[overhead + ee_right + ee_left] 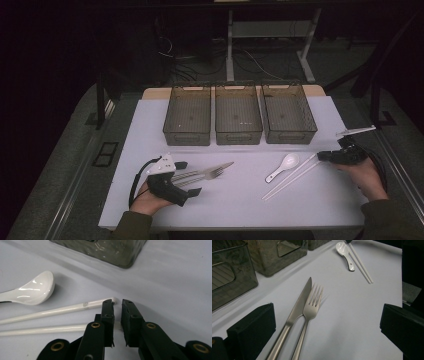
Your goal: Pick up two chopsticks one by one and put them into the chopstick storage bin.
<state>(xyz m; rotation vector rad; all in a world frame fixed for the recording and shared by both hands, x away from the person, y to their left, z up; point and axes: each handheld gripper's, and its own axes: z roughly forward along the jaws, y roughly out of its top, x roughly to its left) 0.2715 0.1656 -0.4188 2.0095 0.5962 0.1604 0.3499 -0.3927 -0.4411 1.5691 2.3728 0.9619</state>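
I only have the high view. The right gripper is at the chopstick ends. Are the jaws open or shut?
Observer: In the right gripper view, the right gripper has its jaws a narrow gap apart. The upper chopstick ends right at one jaw's tip, outside the gap.
Operator: And the other chopstick?
Observer: The lower chopstick runs behind that same jaw. A bit of white shows in the gap, but I can't tell if the pads touch it.
Operator: Left side?
Observer: In the left gripper view, the left gripper is wide open. The knife and fork lie side by side between the jaws, untouched.
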